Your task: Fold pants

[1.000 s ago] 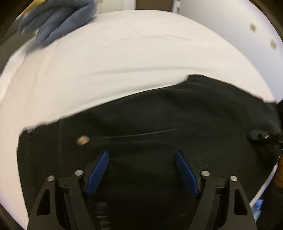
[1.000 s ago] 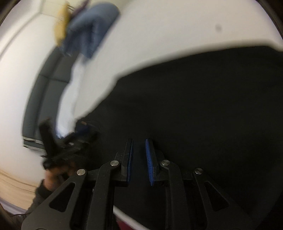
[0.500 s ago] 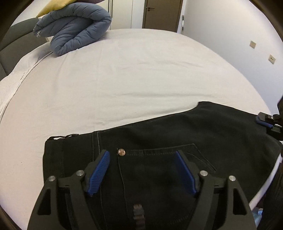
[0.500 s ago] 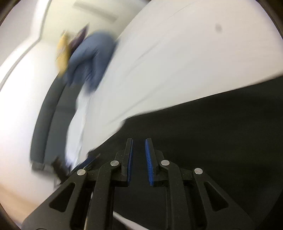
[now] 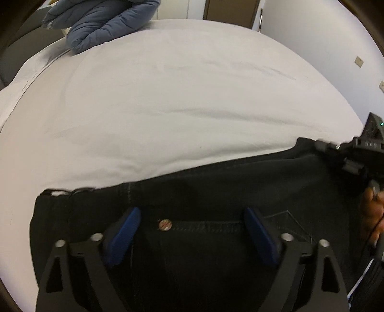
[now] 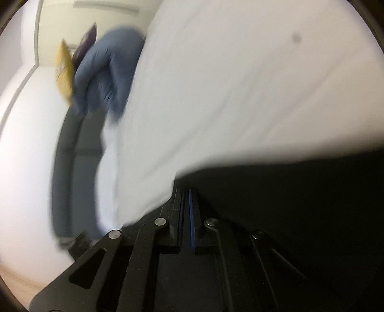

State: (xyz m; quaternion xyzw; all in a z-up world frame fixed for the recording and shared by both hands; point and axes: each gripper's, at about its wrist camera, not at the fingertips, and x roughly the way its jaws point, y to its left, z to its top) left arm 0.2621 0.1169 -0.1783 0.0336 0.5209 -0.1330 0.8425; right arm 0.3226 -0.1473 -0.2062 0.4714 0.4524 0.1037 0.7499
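Note:
Black pants lie flat across the near side of the white bed. My left gripper hovers over the waistband, its jaws opening wide. A copper rivet shows between the blue pads, which press on nothing. At the pants' far right corner my right gripper is held by a hand. In the right wrist view that gripper has its jaws together, tips buried in the edge of the pants.
A rolled blue duvet sits at the bed's far left corner, with a yellow pillow behind it. A grey headboard runs along the left side. A brown door stands beyond the bed. Bare sheet spreads past the pants.
The left jaws have spread wider and the left gripper has drifted back over the waistband. The right gripper has swung down to the pants' edge and closed its small gap.

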